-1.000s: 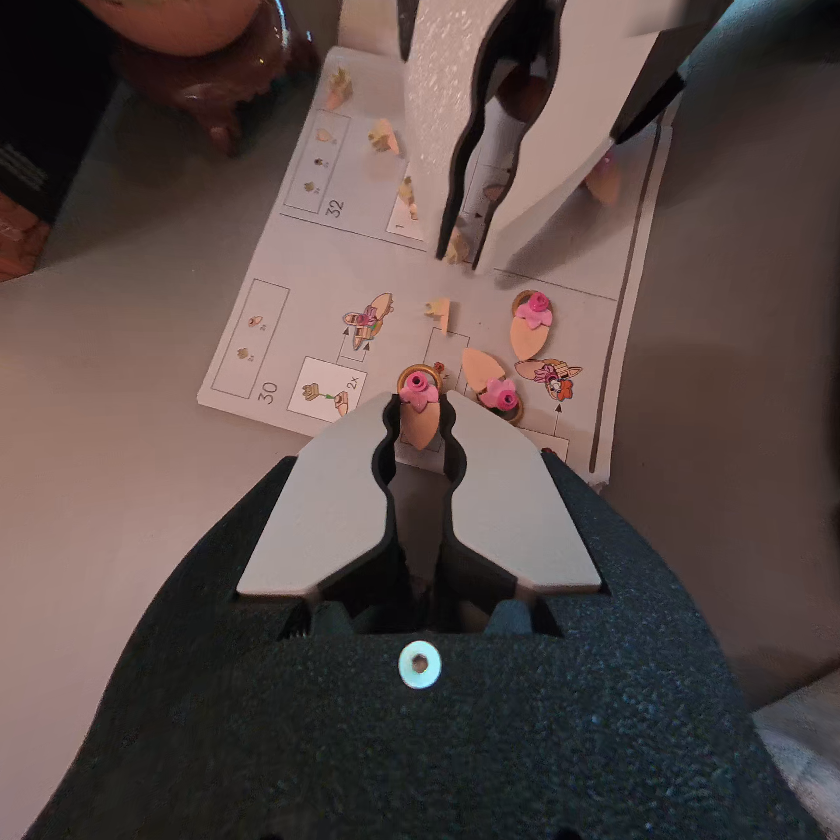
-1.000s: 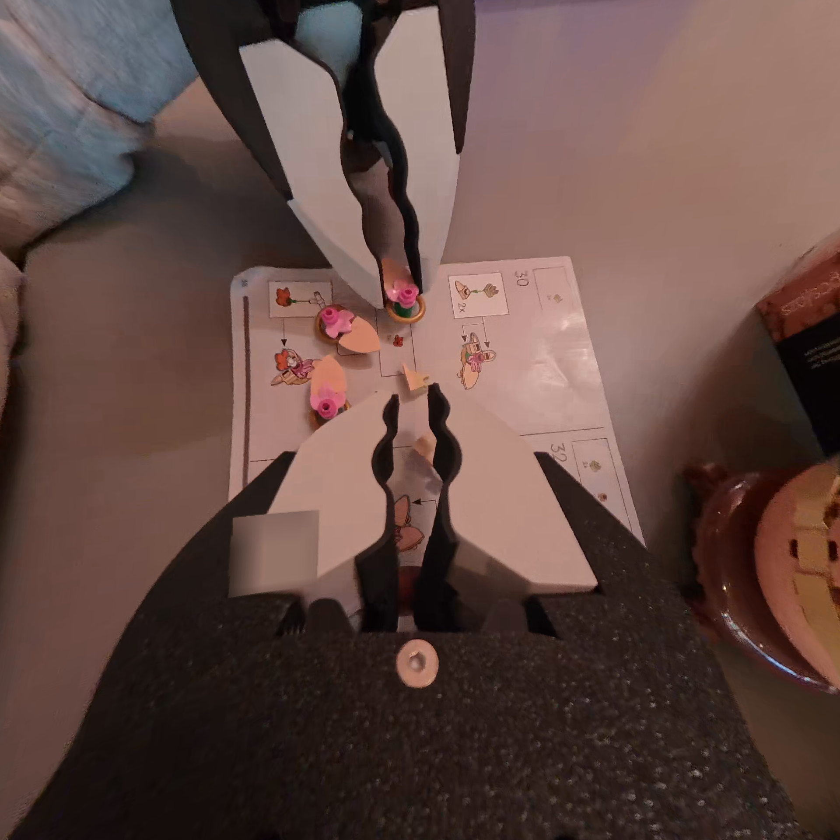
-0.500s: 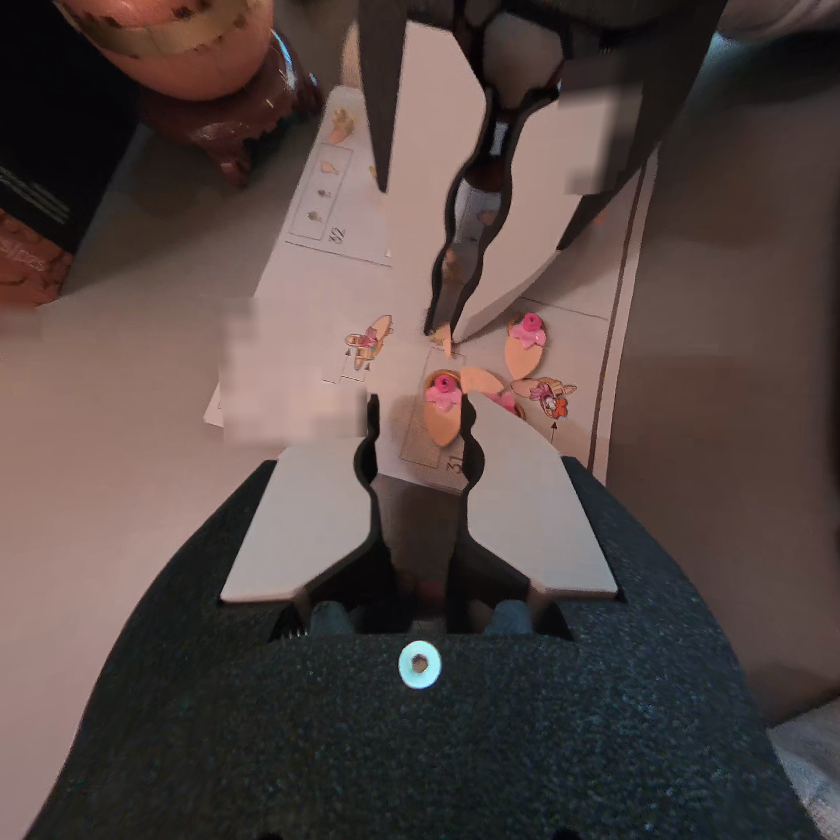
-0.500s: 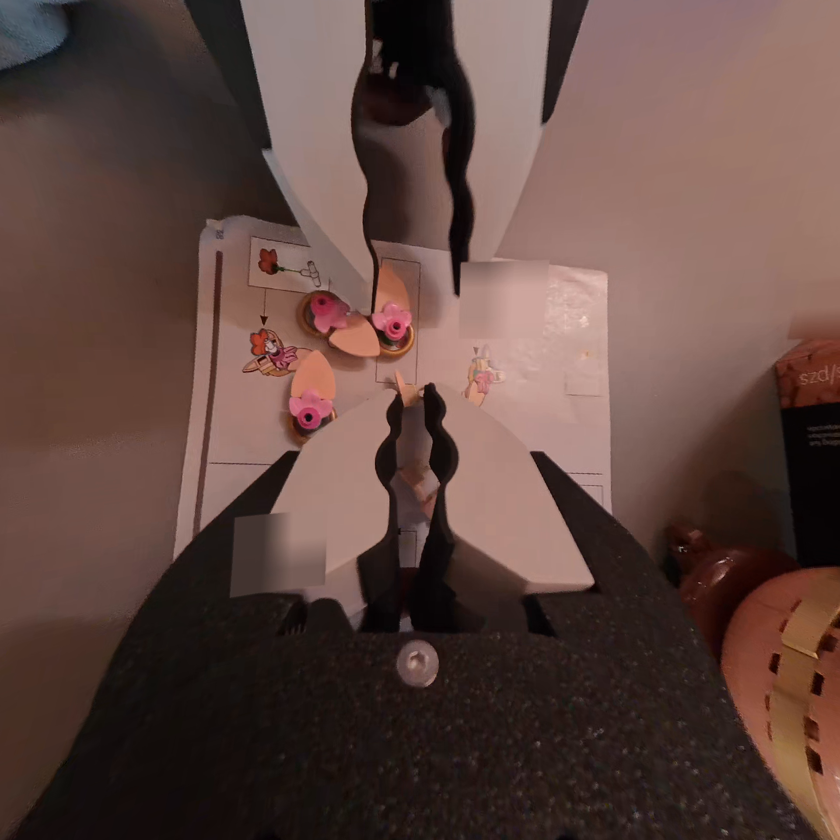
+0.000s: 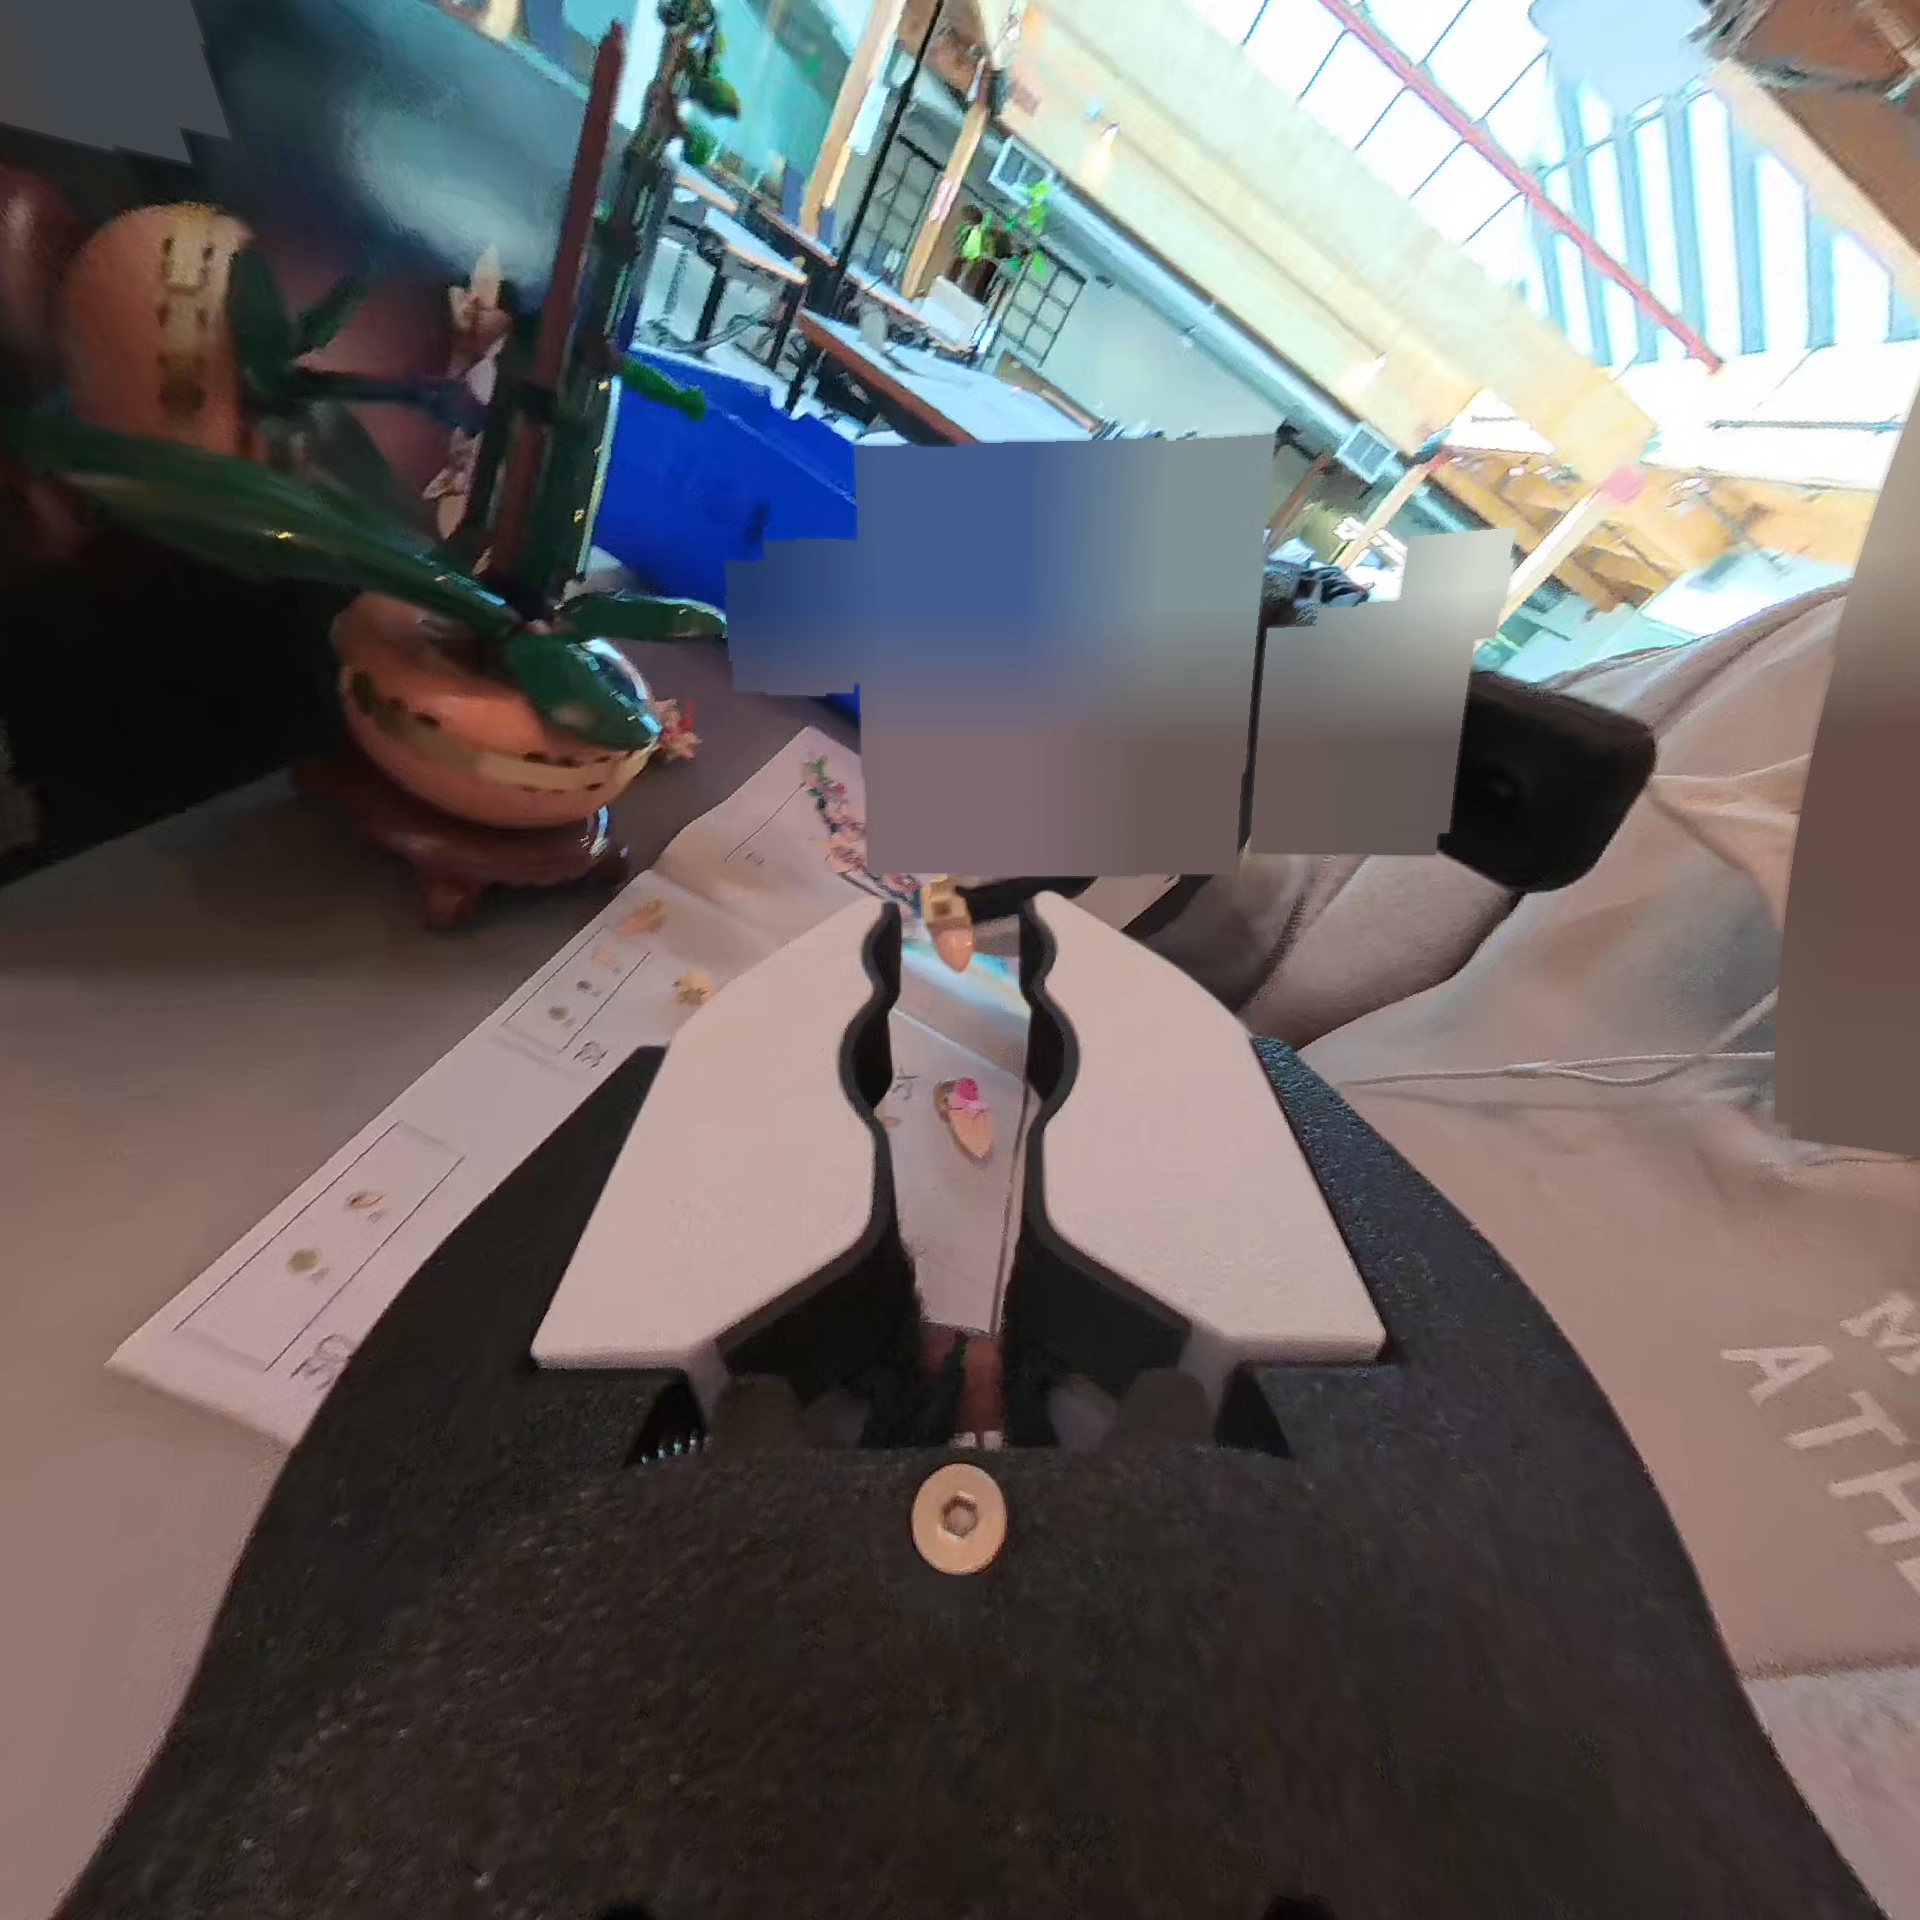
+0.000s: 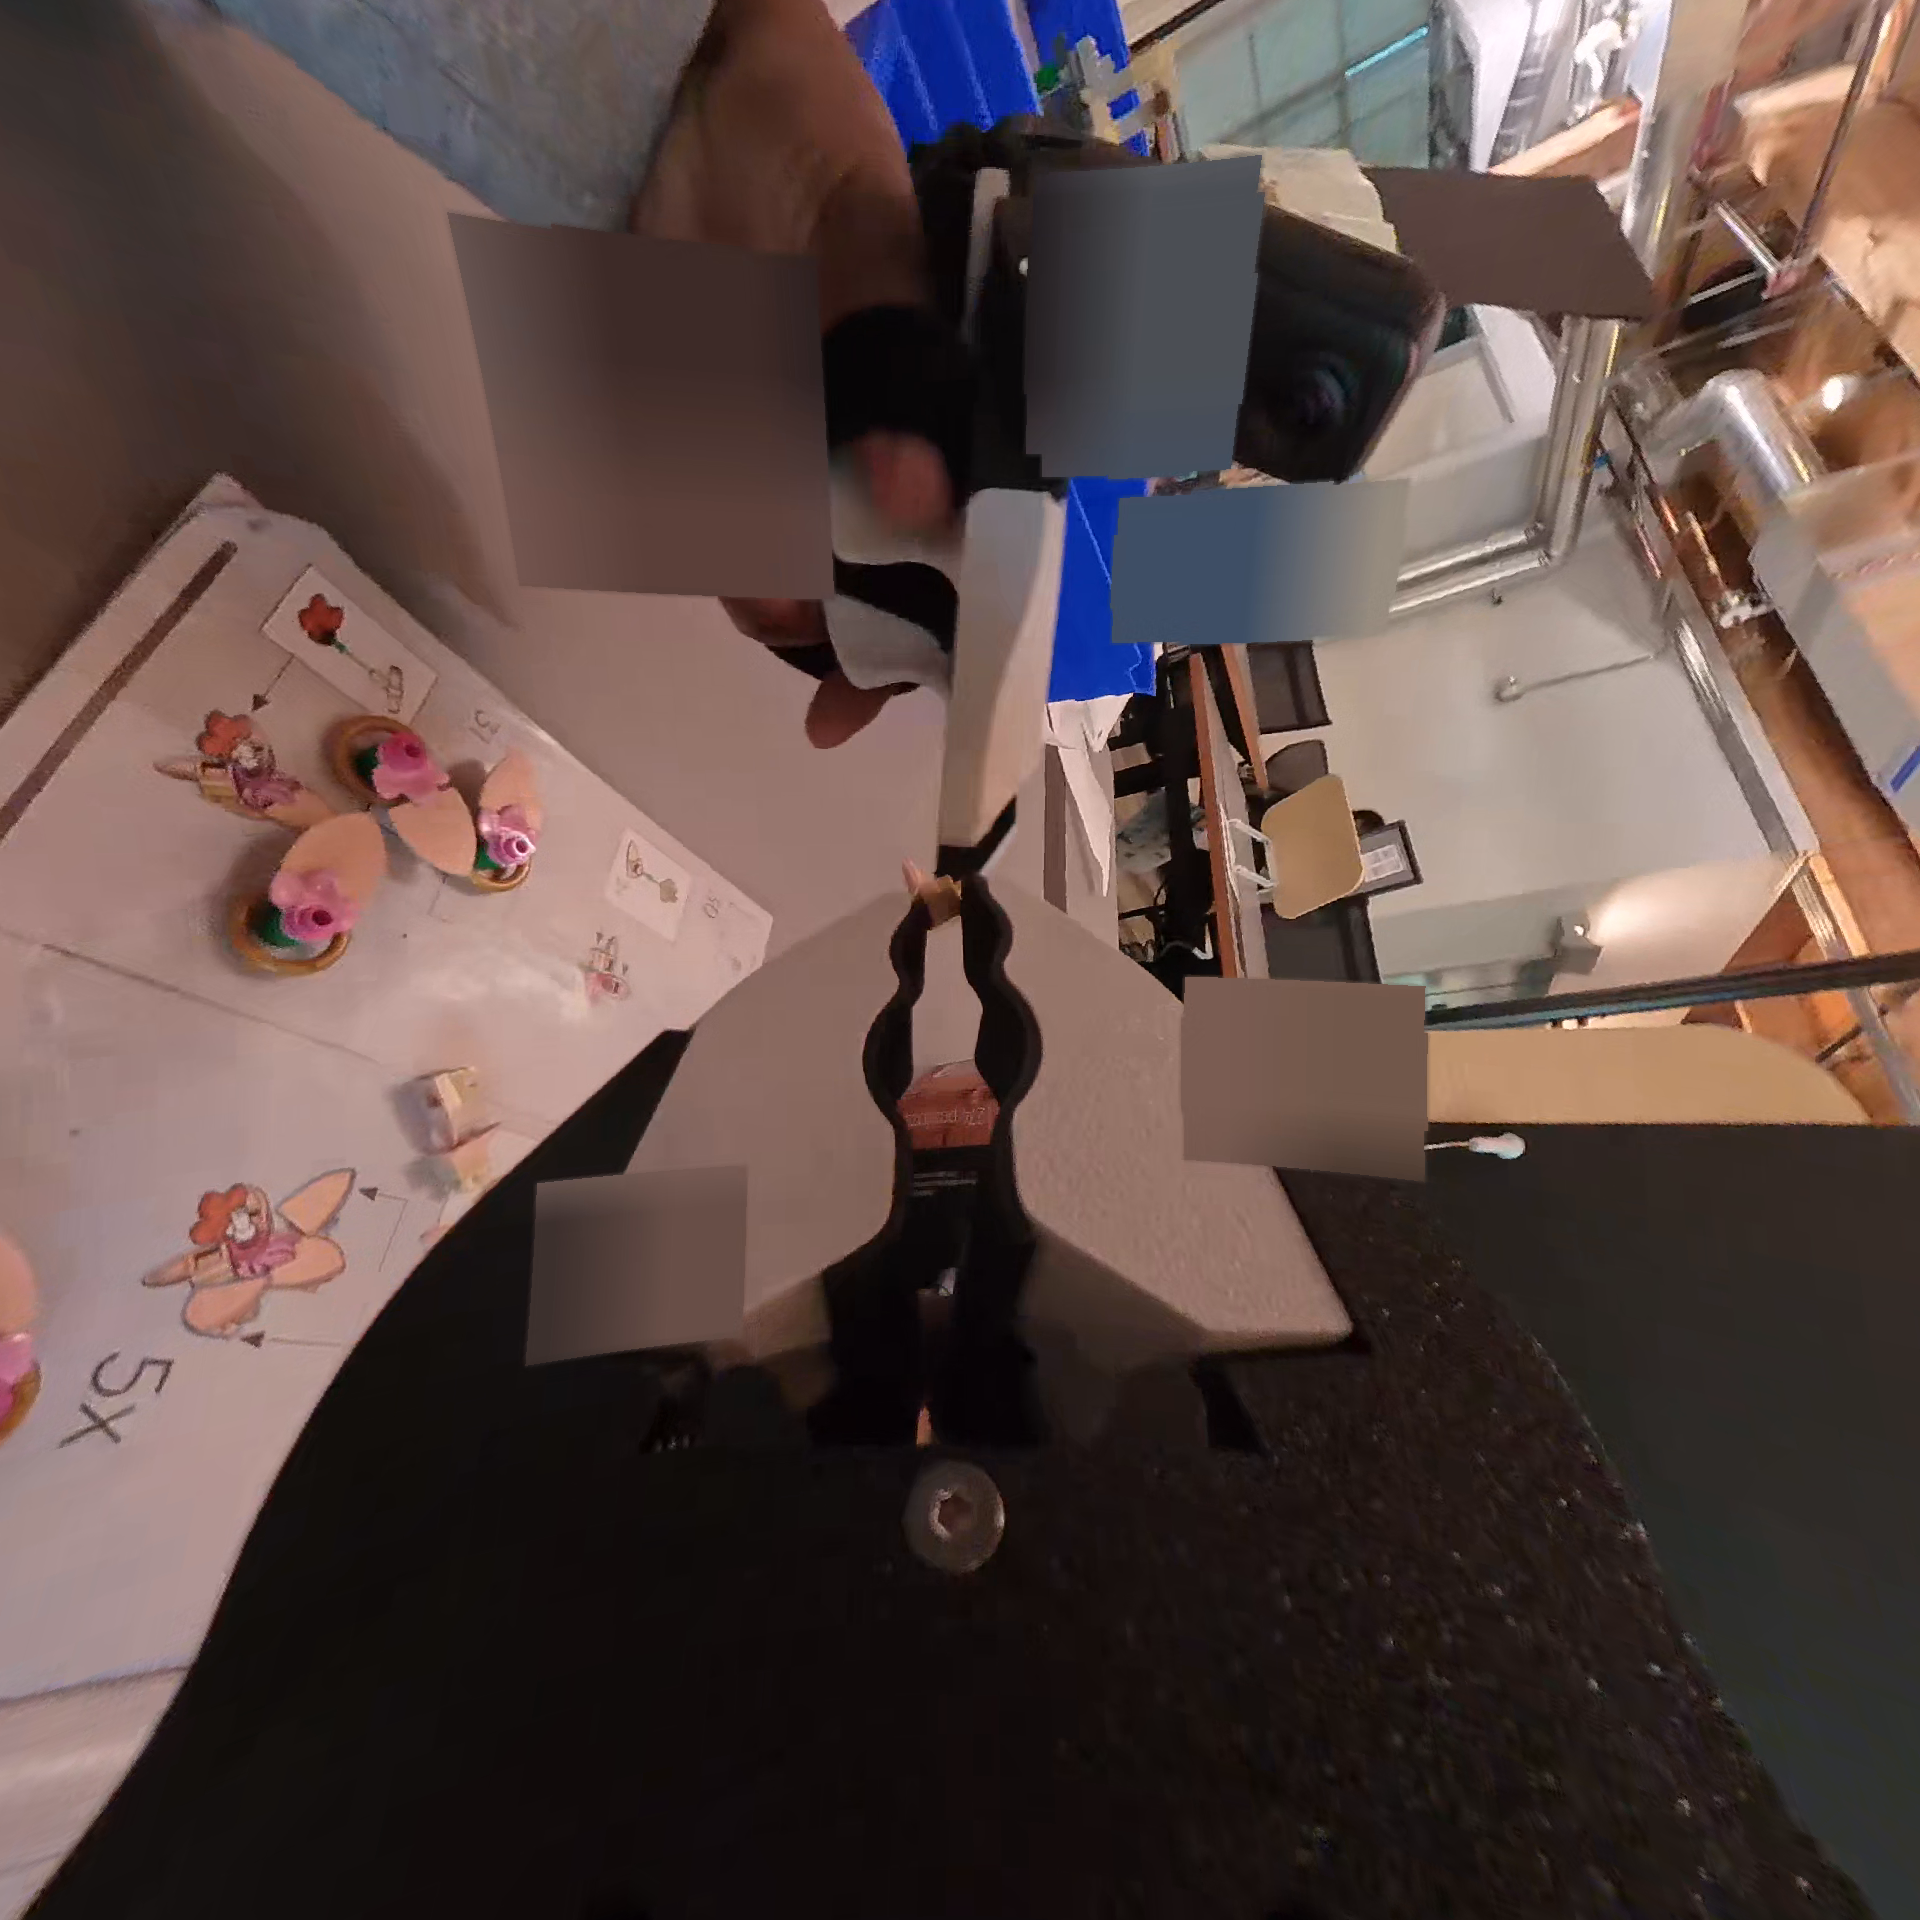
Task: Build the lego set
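Observation:
My right gripper (image 6: 935, 902) is shut on a small tan lego piece (image 6: 941, 891) and holds it up above the table. The same piece (image 5: 951, 928) shows just beyond the tips of my left gripper (image 5: 956, 920), which is open and empty. One left finger (image 6: 997, 675) hangs edge-on right above the piece. Three tan petal pieces with pink flowers (image 6: 400, 771) lie on the instruction sheet (image 6: 125, 1039); one of them (image 5: 966, 1112) shows between the left jaws, lower down on the sheet (image 5: 447, 1143).
A lego orchid in a tan pot (image 5: 488, 748) on a brown stand is at the back left of the grey table (image 5: 156, 1039). Small tan pieces (image 6: 449, 1114) lie on the sheet. A person's grey sleeve (image 5: 1558, 1039) is at the right.
The left gripper let go of the petal piece, leaving it on the sheet. The right gripper took a small tan piece. Both grippers lifted and tilted up from the sheet.

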The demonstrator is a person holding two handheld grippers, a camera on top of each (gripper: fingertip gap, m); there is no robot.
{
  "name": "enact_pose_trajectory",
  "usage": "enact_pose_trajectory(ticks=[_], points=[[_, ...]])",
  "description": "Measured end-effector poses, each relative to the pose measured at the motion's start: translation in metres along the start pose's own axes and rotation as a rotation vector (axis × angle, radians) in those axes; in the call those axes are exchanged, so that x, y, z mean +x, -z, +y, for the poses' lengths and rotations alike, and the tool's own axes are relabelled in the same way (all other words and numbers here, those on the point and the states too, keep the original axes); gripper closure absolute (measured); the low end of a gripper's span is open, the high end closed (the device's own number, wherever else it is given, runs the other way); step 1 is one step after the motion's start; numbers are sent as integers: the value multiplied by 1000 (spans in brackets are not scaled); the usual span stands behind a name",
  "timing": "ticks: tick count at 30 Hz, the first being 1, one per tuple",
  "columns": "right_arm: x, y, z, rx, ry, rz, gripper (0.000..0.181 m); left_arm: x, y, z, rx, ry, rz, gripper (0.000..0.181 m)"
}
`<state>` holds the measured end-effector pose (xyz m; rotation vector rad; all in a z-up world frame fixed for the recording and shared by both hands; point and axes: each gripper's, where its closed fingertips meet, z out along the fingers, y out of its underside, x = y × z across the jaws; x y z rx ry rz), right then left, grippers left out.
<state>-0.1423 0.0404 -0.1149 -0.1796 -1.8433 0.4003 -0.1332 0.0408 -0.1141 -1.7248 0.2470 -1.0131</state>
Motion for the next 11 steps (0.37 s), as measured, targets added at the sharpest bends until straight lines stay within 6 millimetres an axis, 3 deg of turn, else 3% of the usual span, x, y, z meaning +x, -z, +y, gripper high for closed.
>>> enact_pose_trajectory(ticks=[4,8,11], points=[[1,2,-3,1,57,3,174,2,-7,7,-39,0,17,165],[8,5,-5,17,31,33,174,7,-7,1,6,-15,48,173],[23,8,-7,93,-300,69,174,11,0,-15,110,-44,77,174]])
